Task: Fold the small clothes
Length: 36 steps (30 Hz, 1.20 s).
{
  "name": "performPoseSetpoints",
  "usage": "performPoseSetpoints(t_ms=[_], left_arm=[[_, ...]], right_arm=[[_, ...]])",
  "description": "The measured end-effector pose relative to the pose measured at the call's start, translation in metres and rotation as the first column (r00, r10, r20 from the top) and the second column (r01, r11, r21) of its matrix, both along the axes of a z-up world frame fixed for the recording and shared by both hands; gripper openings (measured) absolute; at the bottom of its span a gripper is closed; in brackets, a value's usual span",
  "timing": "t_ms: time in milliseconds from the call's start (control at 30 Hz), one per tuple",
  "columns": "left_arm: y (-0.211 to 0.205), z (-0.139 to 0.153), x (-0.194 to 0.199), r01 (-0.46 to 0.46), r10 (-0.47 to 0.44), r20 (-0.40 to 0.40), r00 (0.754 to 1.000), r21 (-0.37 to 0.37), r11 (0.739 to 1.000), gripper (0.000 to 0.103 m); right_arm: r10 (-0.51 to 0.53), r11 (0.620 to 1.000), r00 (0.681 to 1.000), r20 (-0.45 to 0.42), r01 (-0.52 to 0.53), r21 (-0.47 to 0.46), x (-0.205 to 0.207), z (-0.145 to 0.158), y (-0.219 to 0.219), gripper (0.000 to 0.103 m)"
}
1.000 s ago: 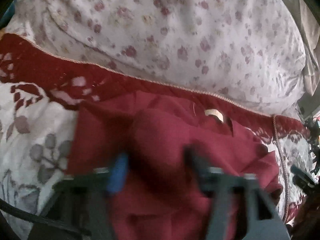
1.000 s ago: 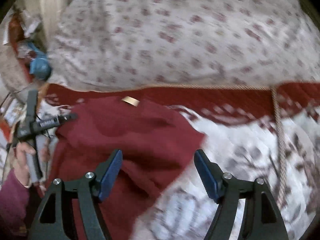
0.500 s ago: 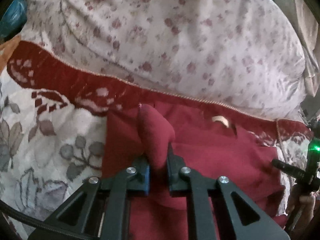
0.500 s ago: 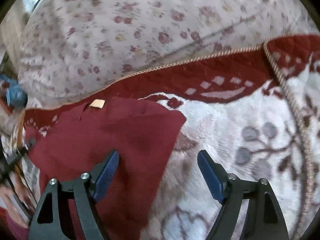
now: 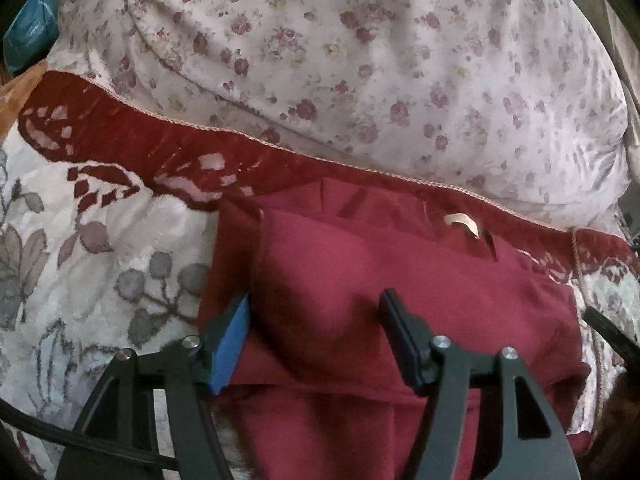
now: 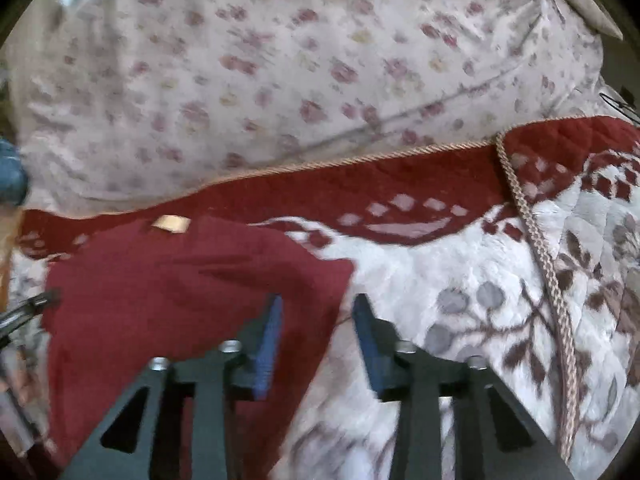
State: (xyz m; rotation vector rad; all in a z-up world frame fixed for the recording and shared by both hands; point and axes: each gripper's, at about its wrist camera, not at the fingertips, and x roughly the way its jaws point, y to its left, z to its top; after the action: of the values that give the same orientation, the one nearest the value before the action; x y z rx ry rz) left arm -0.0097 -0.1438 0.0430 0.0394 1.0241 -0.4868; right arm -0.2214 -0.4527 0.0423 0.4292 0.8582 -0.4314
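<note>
A dark red garment with a tan neck label lies on a floral blanket. Its left part is folded over onto the body. My left gripper is open and empty, its jaws standing over the folded part. In the right wrist view the same garment fills the lower left, label at the top. My right gripper is partly open, its jaws straddling the garment's right edge with nothing held.
The white blanket with grey leaves and a red border covers the surface. A large floral pillow lies behind it. A braided cord runs down the right. The left gripper's tip shows at the left edge.
My left gripper was shut on a fold of the garment half a second ago; it has let go and opened, and the fold lies flat. My right gripper has narrowed over the garment's right edge.
</note>
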Motion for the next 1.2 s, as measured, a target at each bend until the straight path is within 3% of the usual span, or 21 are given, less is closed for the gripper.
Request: performPoseSetpoints(t_ms=[100,167,233,333,433,500,533,567,733,833,867,900,933,1000,1133,1200], left_arm=[[-0.001,-0.001,-0.003,0.005,-0.006,0.015,1.000,0.023,1.000,0.064],[0.000,-0.002,-0.004,0.004,-0.004,0.019,1.000,0.033,0.999,0.064],[0.004,-0.001,-0.006,0.000,-0.001,0.020,1.000,0.034,0.999,0.064],[0.008,0.002,-0.007,-0.006,0.006,0.023,1.000,0.031,0.999,0.064],[0.010,0.002,-0.006,-0.018,0.018,0.015,1.000,0.018,1.000,0.064],[0.010,0.002,-0.007,-0.018,0.018,0.019,1.000,0.023,1.000,0.064],[0.010,0.002,-0.007,-0.015,0.015,0.021,1.000,0.028,0.999,0.064],[0.010,0.001,-0.008,-0.014,0.013,0.026,1.000,0.033,0.999,0.064],[0.006,0.000,-0.008,-0.014,0.012,0.039,0.999,0.055,0.998,0.064],[0.003,-0.001,-0.008,-0.014,0.011,0.044,0.999,0.069,0.997,0.064],[0.003,-0.001,-0.009,-0.012,0.009,0.048,0.999,0.074,0.997,0.064],[0.002,-0.001,-0.009,-0.009,0.005,0.050,0.999,0.076,0.997,0.065],[0.002,-0.001,-0.009,-0.006,0.002,0.051,0.999,0.078,0.997,0.066],[-0.001,-0.002,-0.008,-0.003,-0.002,0.054,0.999,0.084,0.996,0.068],[-0.003,-0.004,-0.009,0.001,-0.006,0.059,0.998,0.097,0.995,0.069],[0.000,-0.003,-0.011,-0.003,-0.004,0.068,0.998,0.103,0.995,0.069]], right_arm=[[0.133,0.991,0.991,-0.009,-0.133,-0.022,-0.006,0.008,0.035,0.048],[0.215,0.974,0.973,-0.087,-0.221,-0.055,-0.008,-0.002,0.058,0.045],[0.265,0.957,0.951,-0.162,-0.280,-0.079,-0.020,-0.016,0.076,0.035],[0.303,0.939,0.937,-0.173,-0.325,-0.113,-0.043,-0.015,0.087,0.036],[0.262,0.964,0.957,-0.122,-0.265,-0.010,-0.050,-0.004,0.065,0.040],[0.153,0.988,0.987,-0.055,-0.153,0.010,-0.051,0.007,0.042,0.057],[0.102,0.995,0.994,-0.030,-0.102,0.006,-0.049,0.009,0.031,0.071],[0.067,0.998,0.998,-0.012,-0.066,0.013,-0.044,0.008,0.021,0.077],[0.050,0.995,0.999,-0.012,-0.048,0.092,0.000,-0.017,0.000,0.076],[0.087,0.992,0.995,-0.042,-0.083,0.094,0.020,-0.033,0.003,0.038],[0.084,0.996,0.996,-0.030,-0.083,0.042,0.019,-0.026,0.007,0.016],[0.093,0.995,0.995,-0.036,-0.094,-0.039,0.019,-0.016,0.012,0.011],[0.119,0.985,0.992,-0.028,-0.122,-0.121,0.018,-0.004,0.018,0.011],[0.108,0.981,0.994,-0.023,-0.110,-0.161,0.017,0.001,0.013,0.011],[0.063,0.986,0.989,-0.133,-0.082,-0.143,0.025,-0.032,0.004,0.011],[0.041,0.988,0.993,-0.112,-0.057,-0.145,0.018,-0.032,0.005,0.012]])
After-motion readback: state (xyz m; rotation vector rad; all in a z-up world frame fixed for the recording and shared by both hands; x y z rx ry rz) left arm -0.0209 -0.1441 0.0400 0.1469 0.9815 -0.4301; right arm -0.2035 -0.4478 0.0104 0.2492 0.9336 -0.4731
